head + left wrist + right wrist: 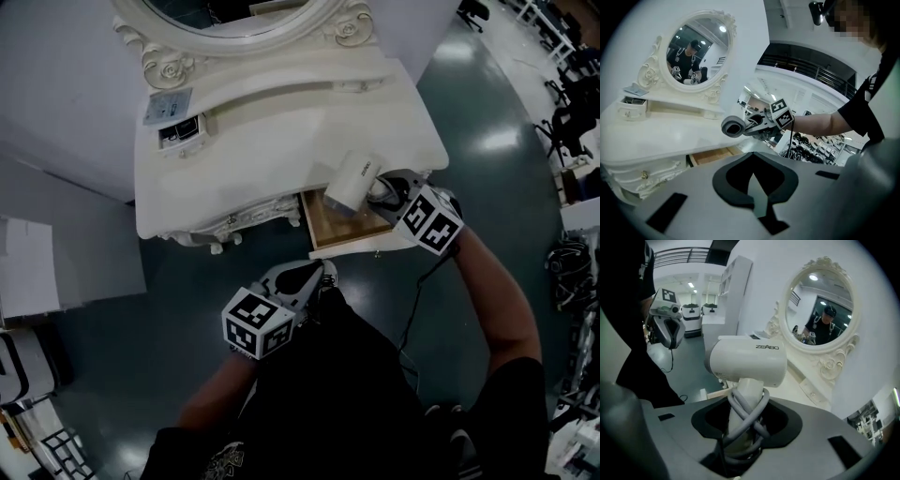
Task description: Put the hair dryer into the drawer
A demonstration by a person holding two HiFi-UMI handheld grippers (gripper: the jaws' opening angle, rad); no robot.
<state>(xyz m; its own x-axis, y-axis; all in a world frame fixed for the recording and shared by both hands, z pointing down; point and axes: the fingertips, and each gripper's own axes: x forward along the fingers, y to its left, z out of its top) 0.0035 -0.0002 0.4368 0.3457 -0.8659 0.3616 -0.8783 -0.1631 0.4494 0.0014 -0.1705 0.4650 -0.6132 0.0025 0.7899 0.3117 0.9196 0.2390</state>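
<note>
Two tongs show in the head view. The right tongs (382, 193) are clenched on the hair dryer (350, 182), whose white barrel hangs over the back edge of the open drawer (345, 232), at the 5 o'clock corner of the white table (281, 122). The left tongs (300, 277) wait well apart, at 7 o'clock from the drawer and above the floor.

In the left gripper view, the left tongs (753, 183) have their jaws together with nothing between them. At 12 o'clock from them the hair dryer (732, 126) is carried above the drawer (711, 155), which stands pulled out with bare wood showing.

In the right gripper view, the right tongs (740, 420) grasp the handle of the hair dryer (747, 361), with the grey cord wound around it inside the grip. The barrel lies crosswise at 12 o'clock.

The step in hand looks like the lowering. To do it well, I would bring the barrel forward off the table edge and turn it to lie along the drawer. Sink it until it rests on the wood, with the cord inside the rim, and only then release. The left tongs should keep out of the drawer's path until then.
</note>
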